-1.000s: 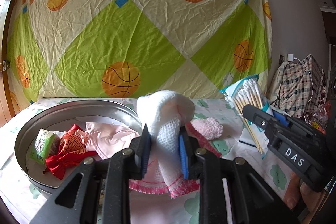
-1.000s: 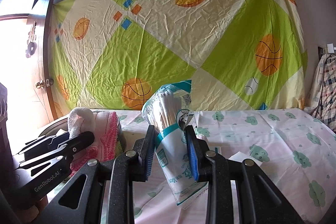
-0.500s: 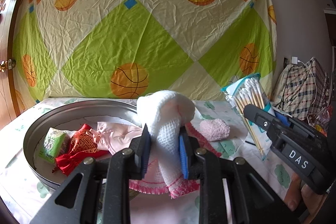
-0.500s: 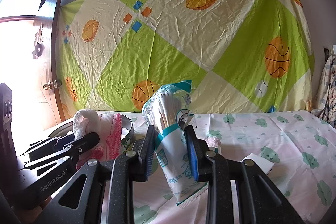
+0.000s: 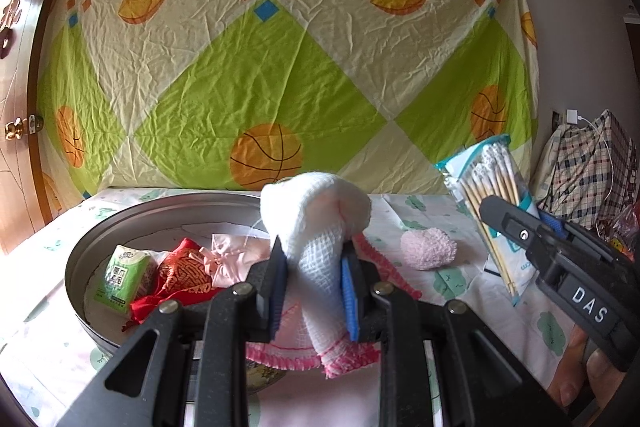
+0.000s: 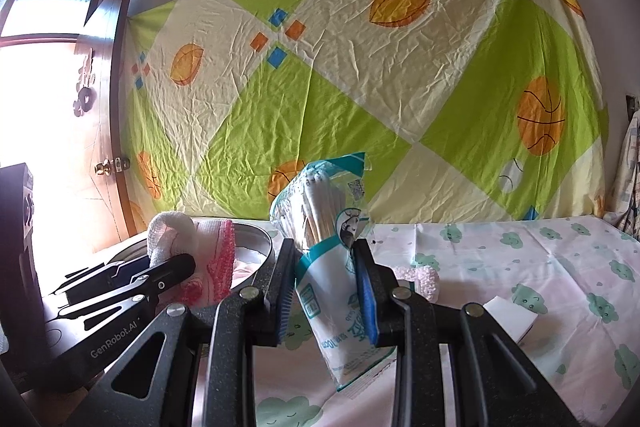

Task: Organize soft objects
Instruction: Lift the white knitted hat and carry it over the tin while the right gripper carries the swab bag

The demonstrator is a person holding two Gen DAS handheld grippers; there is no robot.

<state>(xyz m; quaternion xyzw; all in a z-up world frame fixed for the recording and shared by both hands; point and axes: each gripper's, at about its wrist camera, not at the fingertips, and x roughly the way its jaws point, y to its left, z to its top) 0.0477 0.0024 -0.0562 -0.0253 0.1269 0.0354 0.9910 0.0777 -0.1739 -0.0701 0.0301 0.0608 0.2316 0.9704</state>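
My left gripper (image 5: 314, 291) is shut on a white mesh cloth with pink trim (image 5: 320, 227), held just right of a round metal basin (image 5: 120, 223). The basin holds a green tissue pack (image 5: 120, 277), a red pouch (image 5: 180, 273) and a pink pouch (image 5: 234, 259). My right gripper (image 6: 326, 291) is shut on a bag of cotton swabs (image 6: 332, 255), held above the table; the bag also shows in the left wrist view (image 5: 492, 199). A pink fluffy pad (image 5: 430, 249) lies on the tablecloth between the two grippers.
The table (image 6: 540, 267) carries a pink cloth with green cloud prints. A white flat block (image 6: 510, 317) lies at the right. A checked bag (image 5: 588, 163) stands at the table's far right. A patterned sheet (image 6: 380, 87) hangs behind, and a door (image 6: 108, 131) is at the left.
Both grippers have tilted up and risen slightly with their loads. The basin and pink pad sit lower in view. Grips are unchanged.
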